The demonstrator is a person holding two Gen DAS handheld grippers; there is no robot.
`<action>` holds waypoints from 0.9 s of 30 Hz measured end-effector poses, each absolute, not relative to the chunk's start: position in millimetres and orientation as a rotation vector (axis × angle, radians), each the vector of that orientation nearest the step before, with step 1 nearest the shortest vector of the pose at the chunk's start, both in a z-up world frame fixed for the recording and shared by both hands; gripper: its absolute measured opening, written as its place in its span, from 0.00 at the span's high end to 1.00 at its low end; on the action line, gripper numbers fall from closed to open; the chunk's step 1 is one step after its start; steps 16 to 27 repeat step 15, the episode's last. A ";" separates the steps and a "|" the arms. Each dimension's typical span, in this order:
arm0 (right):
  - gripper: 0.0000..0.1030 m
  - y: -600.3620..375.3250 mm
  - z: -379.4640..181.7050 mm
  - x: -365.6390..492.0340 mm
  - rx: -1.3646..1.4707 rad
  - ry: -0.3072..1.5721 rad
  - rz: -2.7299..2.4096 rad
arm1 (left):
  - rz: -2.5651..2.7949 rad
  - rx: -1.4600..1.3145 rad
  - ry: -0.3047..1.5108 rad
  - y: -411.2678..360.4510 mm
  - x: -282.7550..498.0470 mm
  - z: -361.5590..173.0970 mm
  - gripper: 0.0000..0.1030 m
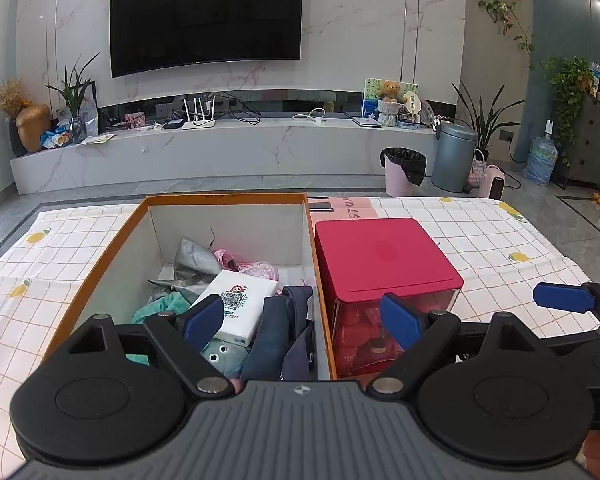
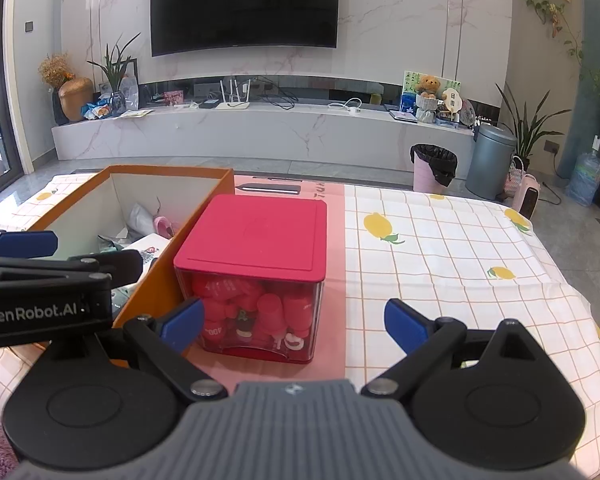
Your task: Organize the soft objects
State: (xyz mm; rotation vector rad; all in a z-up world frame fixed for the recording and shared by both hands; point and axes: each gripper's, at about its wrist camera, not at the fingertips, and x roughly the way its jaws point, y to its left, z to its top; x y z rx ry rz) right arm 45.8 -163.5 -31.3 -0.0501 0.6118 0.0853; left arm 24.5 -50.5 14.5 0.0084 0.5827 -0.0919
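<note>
Each gripper is built alike: the left gripper (image 1: pixel 302 316) and the right gripper (image 2: pixel 294 322) both have a ribbed grey body with a small cross-shaped emblem at its front edge, flanked by two round black discs. From these, black arms run forward on silver rivets to blue pads (image 1: pixel 203 315). The side of the left gripper's black housing, seen from the right wrist camera, reads "GenRobot.AI" in white letters

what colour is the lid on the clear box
Red lid, clearest in the right wrist view.
</note>
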 end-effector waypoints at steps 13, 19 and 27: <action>0.08 -163.7 -30.7 46.1 -0.054 0.615 0.084 | -0.092 0.008 0.585 -50.2 24.8 14.2 0.00; 0.08 -163.4 -30.9 46.2 -0.054 0.615 0.084 | -0.091 0.007 0.583 -50.2 23.8 13.8 0.00; 0.08 -163.4 -30.9 46.2 -0.054 0.615 0.084 | -0.091 0.007 0.583 -50.2 23.8 13.8 0.00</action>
